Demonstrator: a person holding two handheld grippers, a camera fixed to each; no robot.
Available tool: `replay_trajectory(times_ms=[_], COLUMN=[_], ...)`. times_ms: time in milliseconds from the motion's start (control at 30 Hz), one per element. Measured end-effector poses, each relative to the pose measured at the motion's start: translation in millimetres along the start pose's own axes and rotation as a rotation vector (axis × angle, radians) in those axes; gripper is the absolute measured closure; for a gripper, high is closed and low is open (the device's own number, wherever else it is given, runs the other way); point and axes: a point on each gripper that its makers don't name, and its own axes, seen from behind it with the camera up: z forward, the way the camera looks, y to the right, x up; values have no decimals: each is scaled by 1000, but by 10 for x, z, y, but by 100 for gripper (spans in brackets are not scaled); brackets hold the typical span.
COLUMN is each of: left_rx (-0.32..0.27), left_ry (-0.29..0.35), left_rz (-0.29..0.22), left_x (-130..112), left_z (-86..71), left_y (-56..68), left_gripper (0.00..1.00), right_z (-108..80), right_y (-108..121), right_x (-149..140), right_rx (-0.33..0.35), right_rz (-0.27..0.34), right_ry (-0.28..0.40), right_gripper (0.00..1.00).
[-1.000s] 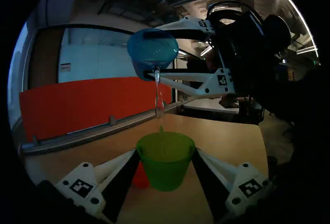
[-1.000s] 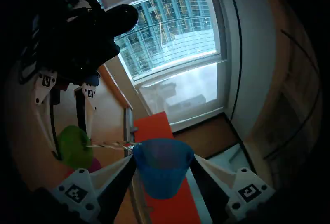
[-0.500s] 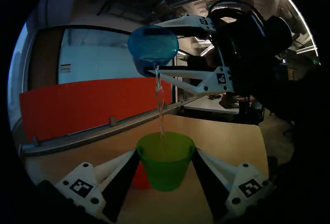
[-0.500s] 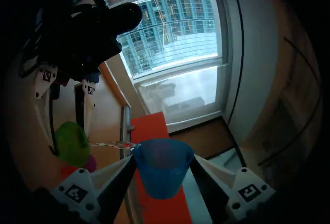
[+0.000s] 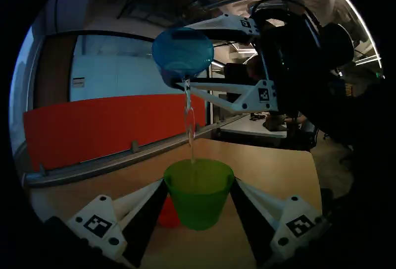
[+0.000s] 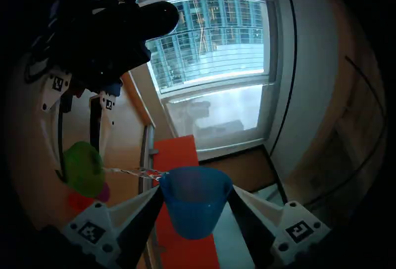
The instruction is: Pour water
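blue cup (image 6: 194,212) in right claw (image 6: 196,192) | over green cup (image 5: 199,203), left claw (image 5: 199,183)

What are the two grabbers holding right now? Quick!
Left gripper: shut on the green cup, held upright.
Right gripper: shut on the blue cup, tipped, pouring water into the green cup.

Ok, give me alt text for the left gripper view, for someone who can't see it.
A tipped blue cup, held by the right gripper, pours a thin stream of water down into a green cup gripped by the left gripper at a wooden table. An orange wall panel runs behind.
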Motion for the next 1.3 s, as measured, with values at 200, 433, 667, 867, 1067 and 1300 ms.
replay_trajectory(times_ms=[200,433,667,867,1067,1300], left_rx=[2,2,4,5,4,7], left_ry=[0,3,4,5,7,5], left_rz=[2,1,3,2,1,1], left_x=[8,18,23,31,38,23], left_z=[11,6,-4,-6,-7,4], left_y=[-6,-15,-23,-22,-22,-39], left_gripper=[14,14,14,14,14,14], right_z=[7,10,19,43,81,122], right_y=[15,33,68,75,74,98], right_x=[4,30,65,102,135,161], right_rx=[-3,-8,-17,-19,-19,-21], right_rz=[-26,-57,-84,-116,-151,-185], right_ry=[-2,0,3,5,6,7], right_gripper=[9,9,9,9,9,9])
